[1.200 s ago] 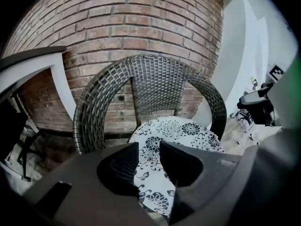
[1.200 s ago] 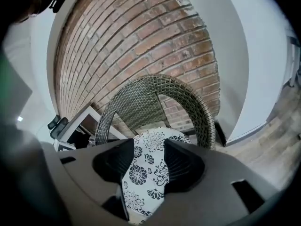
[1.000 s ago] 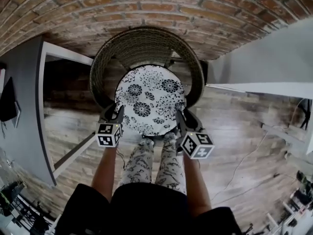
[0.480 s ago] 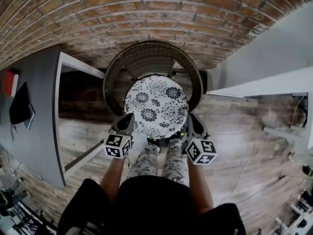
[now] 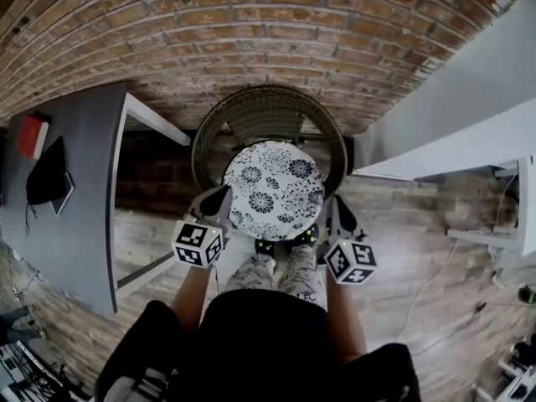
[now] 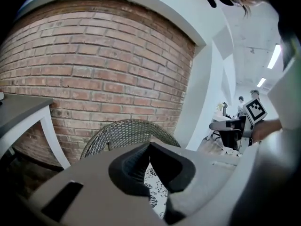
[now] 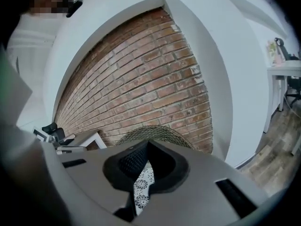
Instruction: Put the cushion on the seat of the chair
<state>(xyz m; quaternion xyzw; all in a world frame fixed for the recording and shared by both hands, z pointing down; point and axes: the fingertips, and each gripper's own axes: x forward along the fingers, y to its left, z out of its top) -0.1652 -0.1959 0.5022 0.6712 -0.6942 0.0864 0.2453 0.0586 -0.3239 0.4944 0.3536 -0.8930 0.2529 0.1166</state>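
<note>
The head view looks steeply down from above onto the wicker chair [image 5: 266, 111] against the far brick wall [image 5: 251, 32]. The 2 gripper views sit low and near, facing that wall; all 3 share the chair back and patterned cushion [image 5: 272, 189].

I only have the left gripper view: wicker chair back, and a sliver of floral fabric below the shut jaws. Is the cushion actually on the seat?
Observer: Yes. The head view shows the whole round cushion lying flat on the seat of the wicker chair.
Operator: Right gripper holding anything?
Observer: No. In the right gripper view, the right gripper has its jaws together with nothing between them.
Operator: Anything close to the chair?
Observer: A grey table stands on the chair's left in the head view, with a red object and a black one on top.
</note>
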